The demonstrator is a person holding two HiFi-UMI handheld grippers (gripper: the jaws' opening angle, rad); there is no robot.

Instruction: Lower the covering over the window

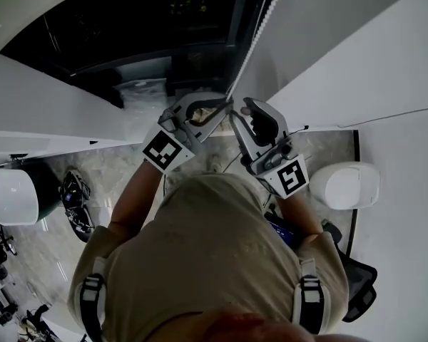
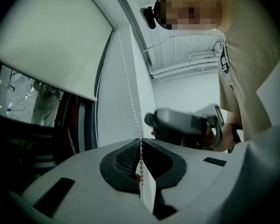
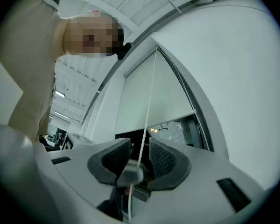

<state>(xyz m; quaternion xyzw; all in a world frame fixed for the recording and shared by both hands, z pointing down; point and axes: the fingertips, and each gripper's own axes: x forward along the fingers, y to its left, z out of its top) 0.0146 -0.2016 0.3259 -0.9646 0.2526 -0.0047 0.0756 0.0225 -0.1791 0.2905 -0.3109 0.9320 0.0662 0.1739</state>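
The blind (image 2: 51, 45) is a smooth, pale roller sheet with a straight bottom edge, drawn partway down the far window (image 1: 128, 27), whose dark glass shows below it. Its chain (image 2: 129, 97), a thin string of small white beads, hangs by the white frame at the blind's right. The left gripper (image 2: 141, 141) pinches the chain between black, cross-hatched pads, while the right gripper (image 3: 140, 146), just beside it, has its jaws spread with the chain loose between them.
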